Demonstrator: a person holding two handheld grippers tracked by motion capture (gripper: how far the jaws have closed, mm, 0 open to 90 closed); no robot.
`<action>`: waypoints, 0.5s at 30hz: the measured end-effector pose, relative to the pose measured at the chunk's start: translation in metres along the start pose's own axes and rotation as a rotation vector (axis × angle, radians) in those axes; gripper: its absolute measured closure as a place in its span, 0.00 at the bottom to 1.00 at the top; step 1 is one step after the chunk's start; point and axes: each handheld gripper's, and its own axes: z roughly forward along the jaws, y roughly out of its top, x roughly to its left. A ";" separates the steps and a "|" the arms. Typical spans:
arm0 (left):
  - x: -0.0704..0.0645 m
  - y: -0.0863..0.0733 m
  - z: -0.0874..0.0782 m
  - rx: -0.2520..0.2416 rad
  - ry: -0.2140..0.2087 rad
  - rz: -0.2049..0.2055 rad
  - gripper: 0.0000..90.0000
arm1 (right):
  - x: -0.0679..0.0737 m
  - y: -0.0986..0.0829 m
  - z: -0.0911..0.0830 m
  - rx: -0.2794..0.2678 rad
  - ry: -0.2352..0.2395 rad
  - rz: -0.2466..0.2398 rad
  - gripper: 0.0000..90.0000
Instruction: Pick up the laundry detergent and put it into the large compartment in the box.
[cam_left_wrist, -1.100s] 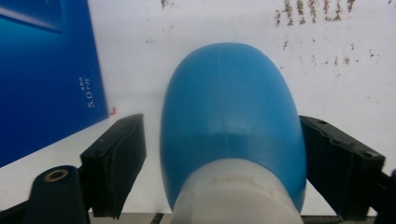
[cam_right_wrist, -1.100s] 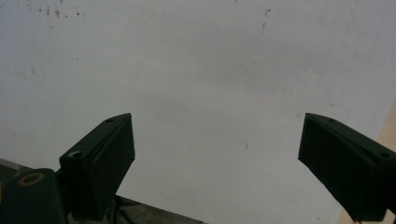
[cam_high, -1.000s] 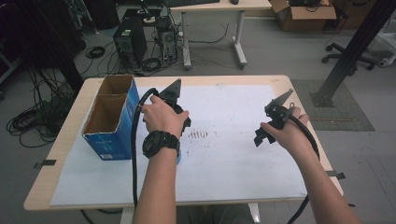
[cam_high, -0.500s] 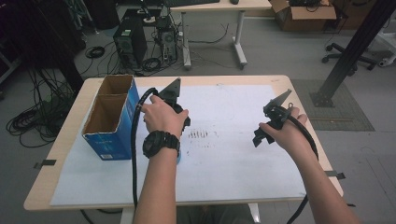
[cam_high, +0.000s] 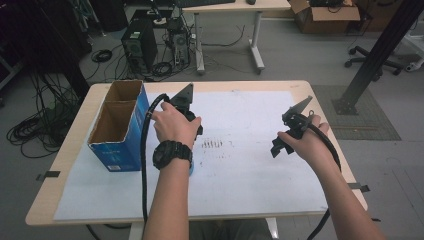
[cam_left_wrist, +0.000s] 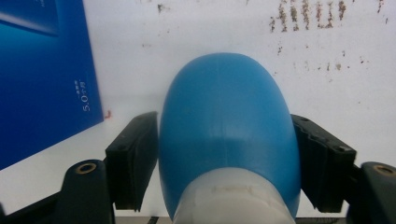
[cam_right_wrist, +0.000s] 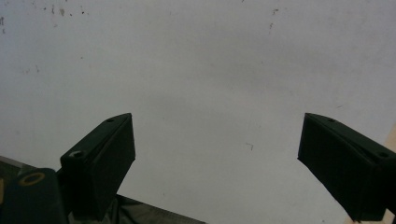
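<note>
**Left claw clamped on a blue rounded object; right claw wide open over bare paper**

In the left gripper view, the left claw (cam_left_wrist: 224, 163) has both black jaws pressed against the sides of a smooth blue rounded plastic object with a pale grey base (cam_left_wrist: 229, 140), which sits at the centre and lower middle of the frame. Behind it lies the white paper sheet (cam_left_wrist: 327, 93), flecked with small dark marks toward the upper right. The blue cardboard box (cam_left_wrist: 42, 79) fills the left edge of that frame, near the object but apart from it.

In the high view, the left claw (cam_high: 190, 125) sits left of centre under the person's left hand (cam_high: 172, 127), with a black watch on the wrist. A sliver of blue shows just below that wrist. The open-topped box (cam_high: 117, 130) stands at the left of the wooden tabletop (cam_high: 320, 90).

The right claw (cam_right_wrist: 217, 158) has its jaws spread far apart, holding nothing, with plain white paper between them. In the high view it (cam_high: 292, 132) is at centre right, held in the right hand (cam_high: 310, 142).
</note>
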 end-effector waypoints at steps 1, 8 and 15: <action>0.000 0.000 0.000 -0.001 -0.001 0.001 0.35 | 0.000 0.000 0.000 0.001 -0.001 0.000 0.13; -0.001 0.001 0.001 0.007 -0.005 0.006 0.37 | 0.000 0.000 0.002 0.006 0.001 0.001 0.13; 0.000 0.001 0.002 0.014 -0.011 0.006 0.40 | -0.001 0.000 0.001 0.004 0.000 0.002 0.13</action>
